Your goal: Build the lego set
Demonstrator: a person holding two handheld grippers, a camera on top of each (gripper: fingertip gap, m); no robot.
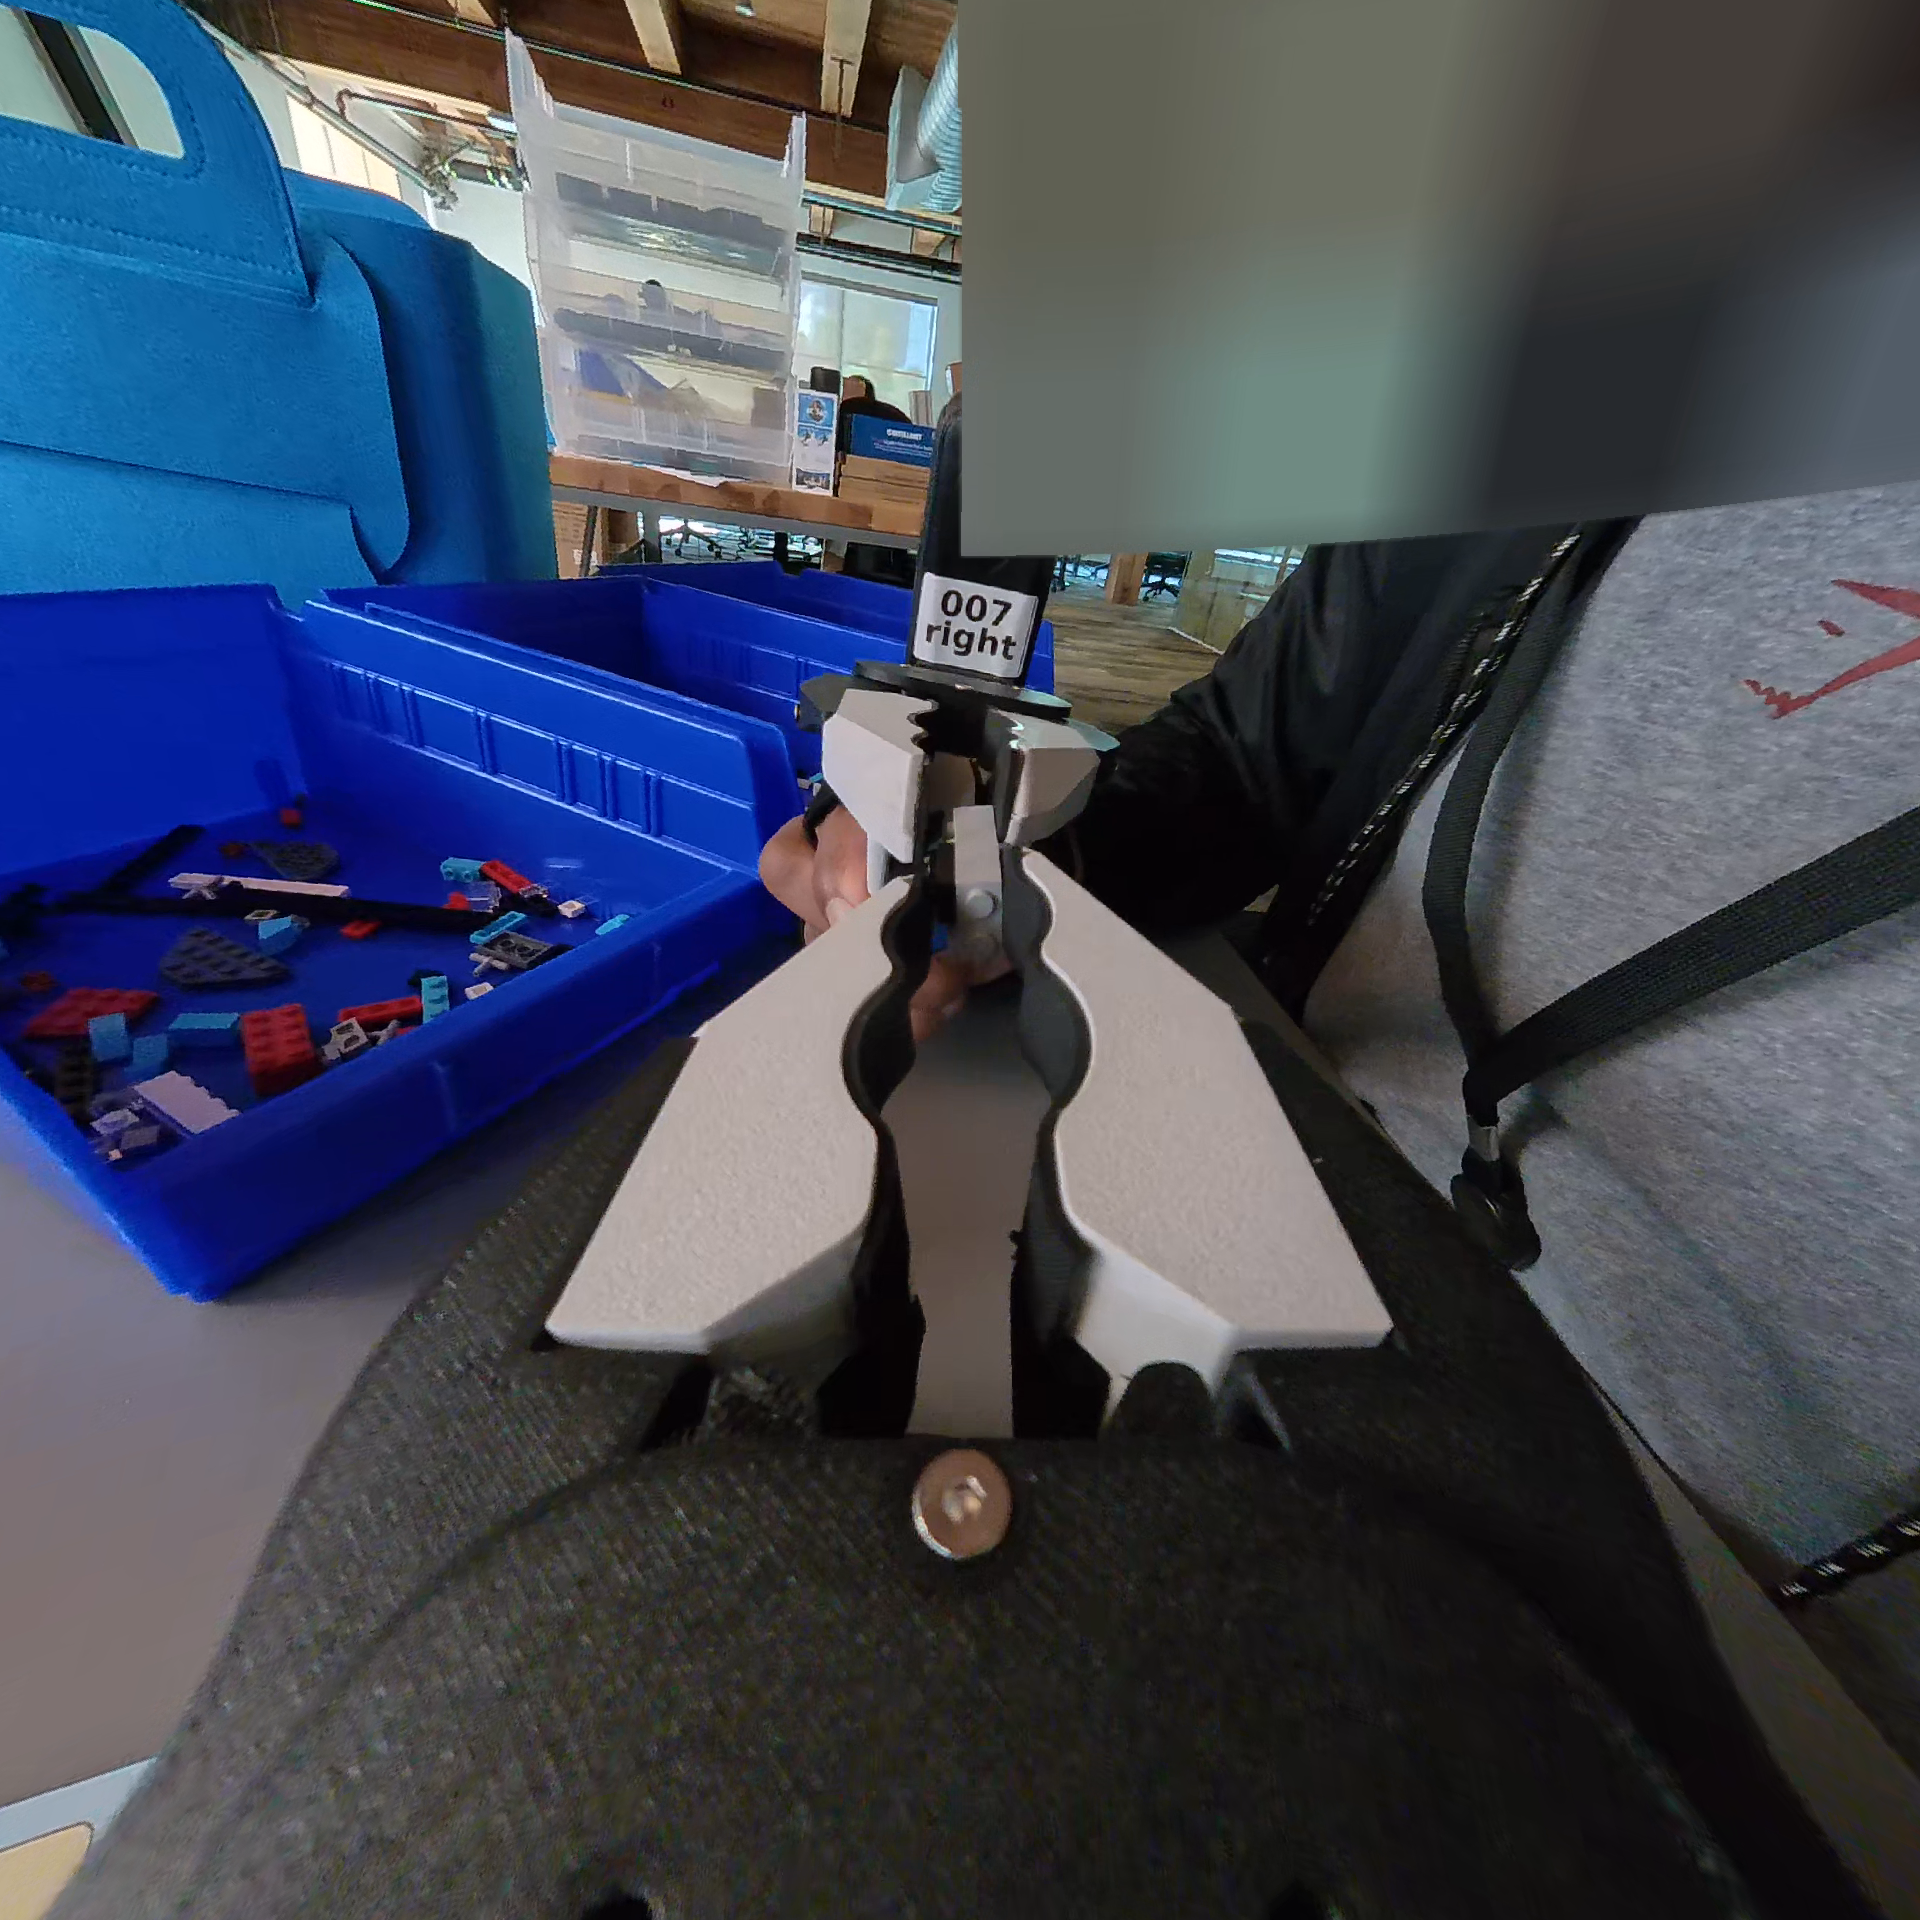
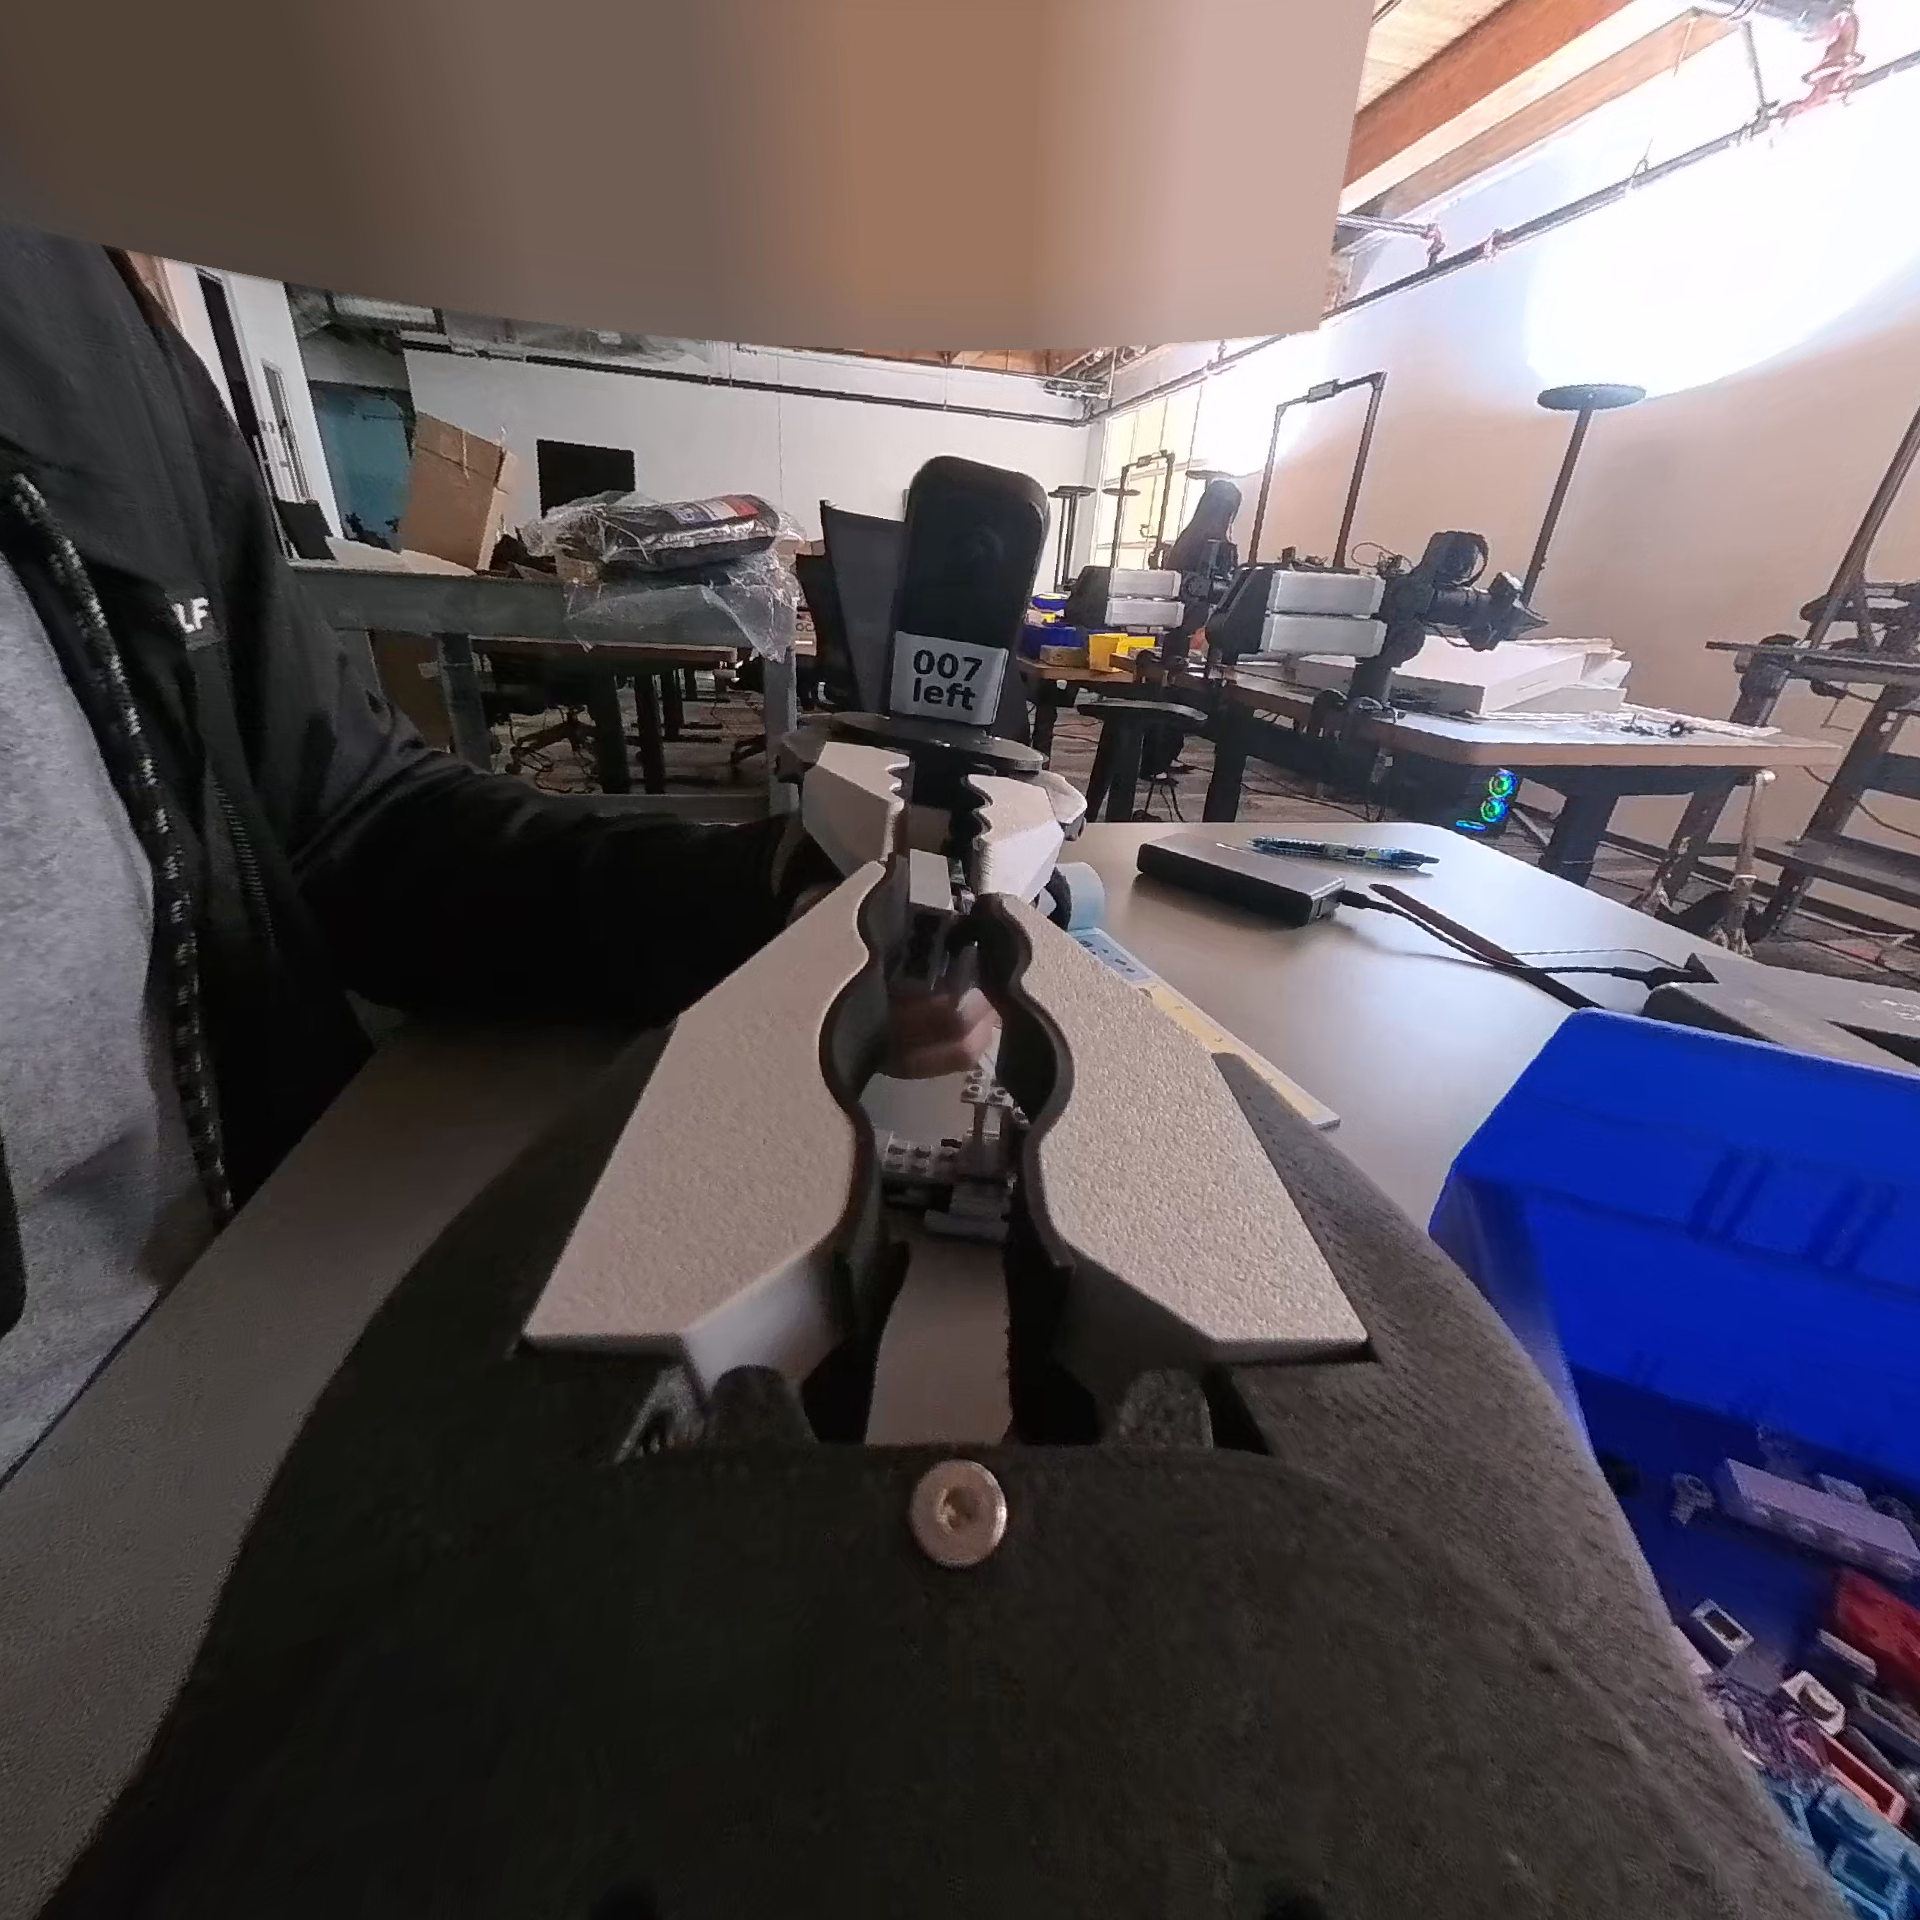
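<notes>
Grey lego piece [image 1: 977, 883] held up above the table, between the two grippers, which meet tip to tip and face each other. In the left wrist view the left gripper [image 1: 961, 914] has its tips narrowed onto the piece; the right gripper [image 1: 961, 821] facing it also bears on it. Both look pinched on it, though tips overlap and exact contact is hard to read.

Right wrist view: right gripper [image 2: 935, 935] tips close on the same small grey piece [image 2: 925, 940], left gripper [image 2: 935, 831] opposite. A partly built grey assembly [image 2: 961, 1164] shows between the right fingers, nearer the camera; whether it rests on the table [image 2: 1351, 987] cannot be told.

Left of the grippers in the left wrist view: blue bin [image 1: 468, 1132] with loose bricks [image 1: 275, 1049], red, blue, grey, black. More blue bins [image 1: 727, 623] beyond it. Far right on the table: power bank [image 2: 1236, 881], pen [image 2: 1340, 854].
</notes>
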